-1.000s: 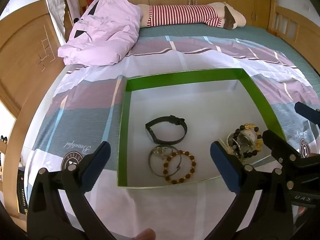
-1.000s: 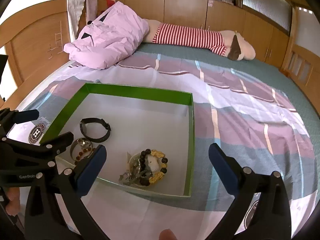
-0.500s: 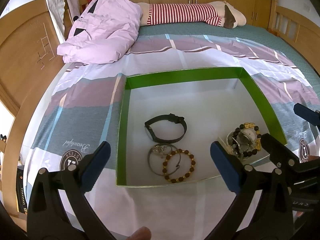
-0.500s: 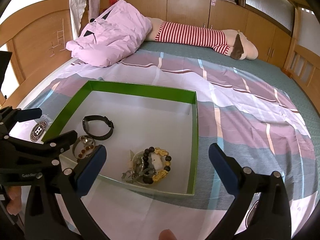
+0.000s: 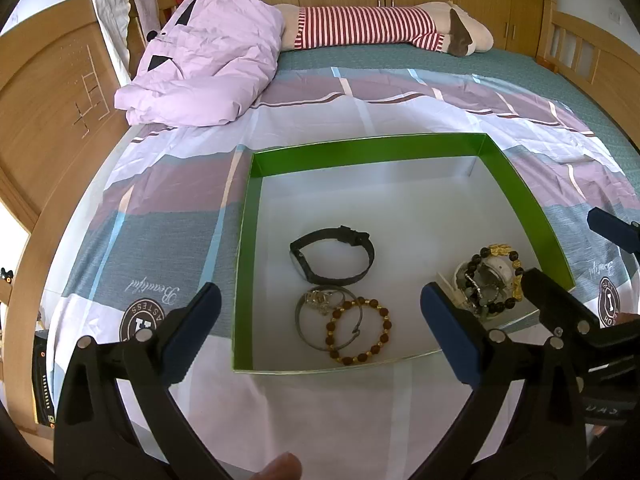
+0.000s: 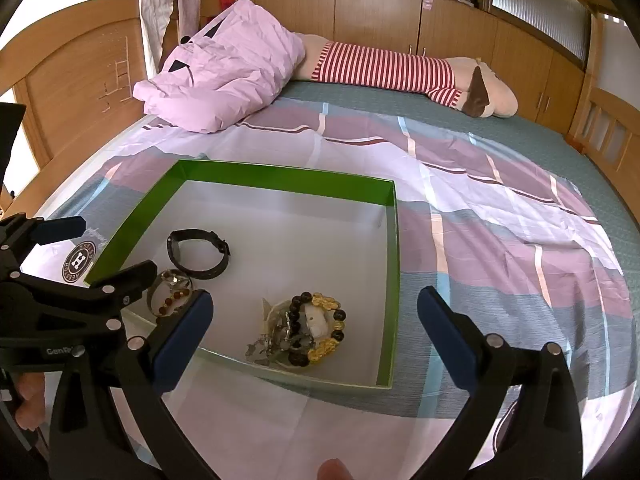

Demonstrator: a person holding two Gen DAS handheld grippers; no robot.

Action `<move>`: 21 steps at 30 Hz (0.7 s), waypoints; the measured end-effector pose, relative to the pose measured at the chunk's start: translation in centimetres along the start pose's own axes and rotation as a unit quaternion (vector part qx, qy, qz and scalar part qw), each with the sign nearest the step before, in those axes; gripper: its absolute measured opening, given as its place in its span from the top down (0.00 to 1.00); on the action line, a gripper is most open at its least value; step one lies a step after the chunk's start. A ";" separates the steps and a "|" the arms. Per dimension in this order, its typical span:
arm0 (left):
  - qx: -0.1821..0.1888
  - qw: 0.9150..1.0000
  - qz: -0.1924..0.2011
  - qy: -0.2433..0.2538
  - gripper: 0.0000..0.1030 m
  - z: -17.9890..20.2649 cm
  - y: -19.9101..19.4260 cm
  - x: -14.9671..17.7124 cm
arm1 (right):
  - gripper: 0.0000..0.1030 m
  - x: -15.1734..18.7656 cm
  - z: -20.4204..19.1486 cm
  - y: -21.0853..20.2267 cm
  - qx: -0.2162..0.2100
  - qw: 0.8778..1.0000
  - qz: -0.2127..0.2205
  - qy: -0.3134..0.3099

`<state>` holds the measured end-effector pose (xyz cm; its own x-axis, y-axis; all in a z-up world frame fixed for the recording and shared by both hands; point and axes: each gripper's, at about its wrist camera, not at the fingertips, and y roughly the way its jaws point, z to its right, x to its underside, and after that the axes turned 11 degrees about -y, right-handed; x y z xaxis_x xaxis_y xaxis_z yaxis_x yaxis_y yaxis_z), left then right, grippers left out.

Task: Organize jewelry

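Observation:
A shallow green box (image 5: 244, 240) (image 6: 394, 264) with a white floor lies on the bed. Inside it are a black watch (image 5: 332, 258) (image 6: 199, 253), a silver bangle (image 5: 318, 320) overlapping a brown bead bracelet (image 5: 359, 336), and a black-and-gold bead bracelet (image 5: 494, 280) (image 6: 318, 330) resting on a tangle of small jewelry. My left gripper (image 5: 320, 336) hangs open over the box's near edge, nothing between its fingers. My right gripper (image 6: 316, 338) is open too, low over the black-and-gold bracelet.
A crumpled pink duvet (image 5: 208, 68) and a striped plush toy (image 5: 380, 26) lie at the far end of the bed. Wooden bed rails (image 5: 48, 120) run along the left and right. A striped sheet (image 6: 500, 220) surrounds the box.
Both cameras have shifted slightly, so the box sits a little lower and nearer in the views. Both grippers stay open; the jewelry has not moved.

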<state>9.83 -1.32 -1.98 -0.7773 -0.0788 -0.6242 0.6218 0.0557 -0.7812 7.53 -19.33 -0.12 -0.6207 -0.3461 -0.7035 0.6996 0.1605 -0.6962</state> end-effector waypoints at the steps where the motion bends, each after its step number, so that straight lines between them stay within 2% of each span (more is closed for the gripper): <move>1: 0.000 1.000 0.000 0.000 0.02 0.0 0.0 0.0 | 0.01 0.0 0.0 0.0 0.000 1.000 0.000 0.001; 21: -0.004 1.000 -0.002 0.000 0.02 -0.1 0.2 0.1 | 0.01 -0.1 -0.3 -0.1 0.002 1.000 0.001 -0.002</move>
<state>9.83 -1.22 -2.20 -0.7797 -0.0781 -0.6212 0.6180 0.0636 -0.7836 7.34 -19.02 -0.03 -0.6177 -0.3500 -0.7042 0.7019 0.1584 -0.6944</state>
